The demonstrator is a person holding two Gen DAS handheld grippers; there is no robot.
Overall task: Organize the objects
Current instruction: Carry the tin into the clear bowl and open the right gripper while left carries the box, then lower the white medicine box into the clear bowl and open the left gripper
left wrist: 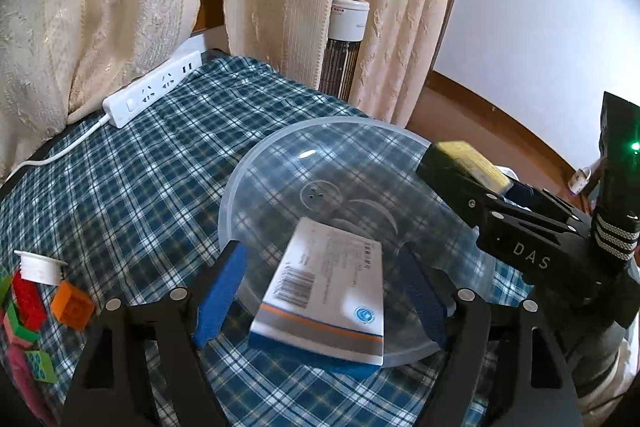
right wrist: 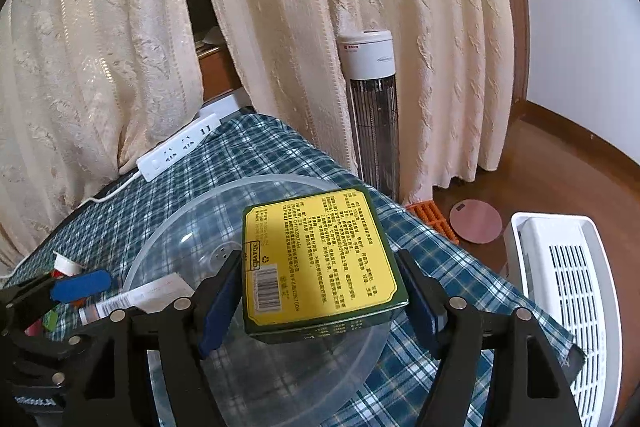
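- Worktop point(left wrist: 140, 187) under blue check cloth; the sorting happens at its near right part, with little cloth between the basin and that edge.
- Clear basin point(left wrist: 248, 163) sits on the cloth and looks like the collection spot. Lower things onto its flat bottom, not the rim, so it doesn't tip or slide.
- Right claw point(right wrist: 320, 255) pinches yellow tin point(right wrist: 312, 227) by its 2 long sides, in the air over the basin's right rim, tilted. Judgement: level it, bring it down beside the box rather than on top, and spread only once it rests.
- Left claw point(left wrist: 320, 255) is spread. White-blue box point(left wrist: 332, 291) lies between the pads with a gap each side, resting in the basin's near part. Back straight out so neither pad drags it.
- Toy bricks point(left wrist: 72, 307) lie loose on the cloth left of the basin, well apart from both claws; likely next.
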